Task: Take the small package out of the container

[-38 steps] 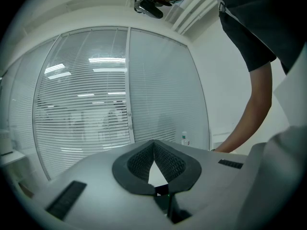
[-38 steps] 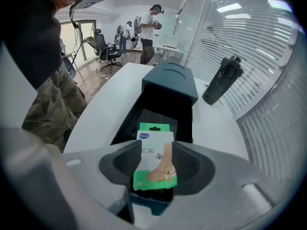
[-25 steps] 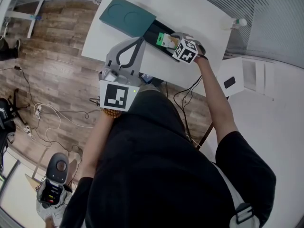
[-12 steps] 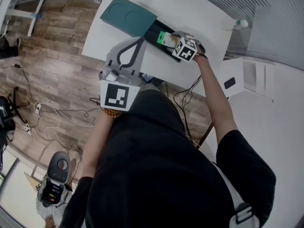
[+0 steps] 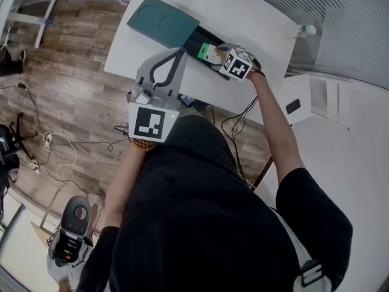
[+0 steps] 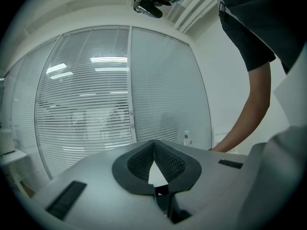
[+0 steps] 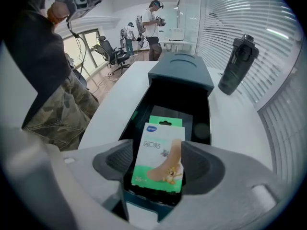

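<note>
My right gripper, jaws just opening, straddles the package in the container.
Left gripper pressed together; only the right gripper view shows the bottle whole.

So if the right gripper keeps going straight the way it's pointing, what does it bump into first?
Probably the small package, sitting in the black container. The right gripper points down at it; its jaws have just been opening, with the package between them.
</note>
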Tool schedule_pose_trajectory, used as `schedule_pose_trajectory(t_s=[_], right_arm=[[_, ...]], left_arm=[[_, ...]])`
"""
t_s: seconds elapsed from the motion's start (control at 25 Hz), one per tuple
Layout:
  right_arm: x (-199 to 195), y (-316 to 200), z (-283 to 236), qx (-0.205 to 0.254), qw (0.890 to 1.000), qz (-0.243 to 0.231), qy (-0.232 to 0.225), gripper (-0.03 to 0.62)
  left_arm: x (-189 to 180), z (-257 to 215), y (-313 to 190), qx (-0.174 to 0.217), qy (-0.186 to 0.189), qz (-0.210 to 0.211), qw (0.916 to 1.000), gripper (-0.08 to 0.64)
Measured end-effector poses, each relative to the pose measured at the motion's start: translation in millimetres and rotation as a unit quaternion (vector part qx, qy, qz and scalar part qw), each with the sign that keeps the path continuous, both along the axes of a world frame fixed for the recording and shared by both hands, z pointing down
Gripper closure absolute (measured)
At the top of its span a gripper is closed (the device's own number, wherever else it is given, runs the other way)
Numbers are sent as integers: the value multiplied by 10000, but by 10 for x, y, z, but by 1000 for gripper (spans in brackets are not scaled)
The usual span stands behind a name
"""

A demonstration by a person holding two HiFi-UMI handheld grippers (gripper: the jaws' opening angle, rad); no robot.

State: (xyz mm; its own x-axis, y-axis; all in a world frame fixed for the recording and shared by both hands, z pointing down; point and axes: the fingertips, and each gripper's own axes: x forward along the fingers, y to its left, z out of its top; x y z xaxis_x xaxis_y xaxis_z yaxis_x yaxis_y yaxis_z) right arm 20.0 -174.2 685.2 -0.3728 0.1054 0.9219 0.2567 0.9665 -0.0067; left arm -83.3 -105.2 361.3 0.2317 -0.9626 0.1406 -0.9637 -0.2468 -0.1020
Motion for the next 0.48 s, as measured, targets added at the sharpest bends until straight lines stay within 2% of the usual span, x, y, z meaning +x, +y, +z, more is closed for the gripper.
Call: schedule_pose_trajectory(t_s=[0.24, 0.48], right_arm=[[25, -51, 36, 223, 9997, 50, 51, 282], [82, -78, 163, 24, 9989, 430, 160, 255]], left_arm=[[-1, -5, -8, 7, -3, 8, 10000, 558], [21, -8, 1, 1, -11, -4, 10000, 558]])
